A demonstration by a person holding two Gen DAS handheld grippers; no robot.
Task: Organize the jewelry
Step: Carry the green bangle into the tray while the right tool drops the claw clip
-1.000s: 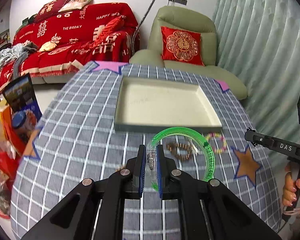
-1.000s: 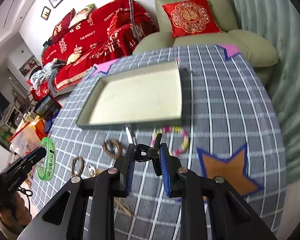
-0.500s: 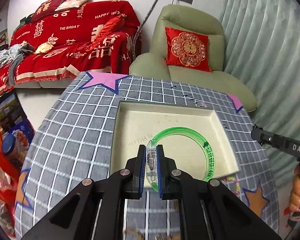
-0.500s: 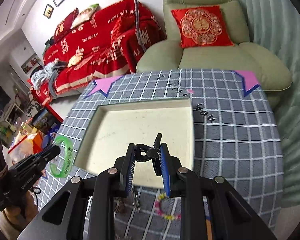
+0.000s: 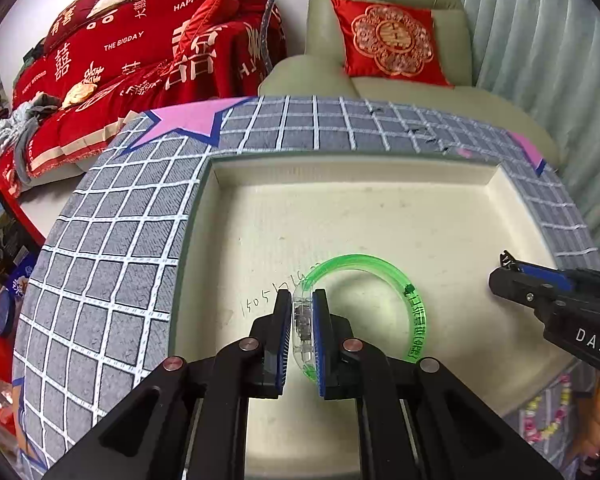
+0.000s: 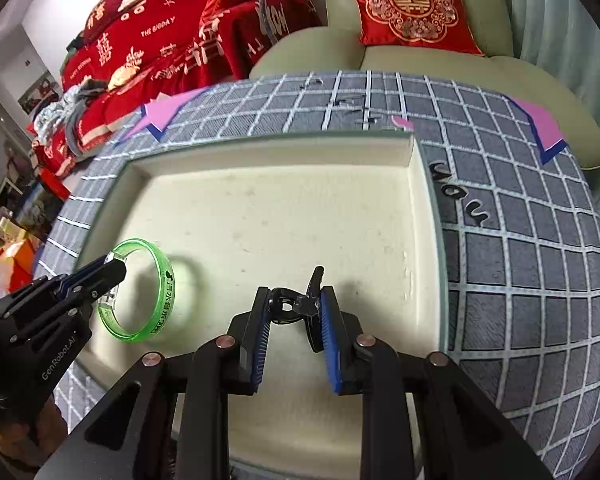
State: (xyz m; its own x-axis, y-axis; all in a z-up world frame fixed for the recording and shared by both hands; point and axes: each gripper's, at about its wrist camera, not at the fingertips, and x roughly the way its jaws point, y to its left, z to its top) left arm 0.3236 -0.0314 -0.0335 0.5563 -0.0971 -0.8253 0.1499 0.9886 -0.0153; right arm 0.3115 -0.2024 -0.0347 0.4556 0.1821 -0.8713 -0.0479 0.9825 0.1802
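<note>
My left gripper [image 5: 302,300] is shut on a green translucent bangle [image 5: 414,308], held by its clear clasp just above the floor of the cream tray [image 5: 340,168]. The right wrist view shows the same bangle [image 6: 165,292] in the left gripper [image 6: 114,266] over the tray's near-left part [image 6: 260,152]. My right gripper [image 6: 294,300] is shut on a small black hair clip [image 6: 312,288] over the tray's near-middle. The right gripper's tip [image 5: 512,266] enters the left wrist view from the right.
The tray sits on a round table with a grey checked cloth [image 6: 520,240] with star patches. A colourful bead bracelet [image 5: 548,412] lies on the cloth at the tray's near right. A red-covered sofa [image 5: 140,52] and green armchair [image 5: 400,40] stand beyond.
Both grippers have moved forward from above the cloth to over the tray and come down close to its floor, each still holding its item.
</note>
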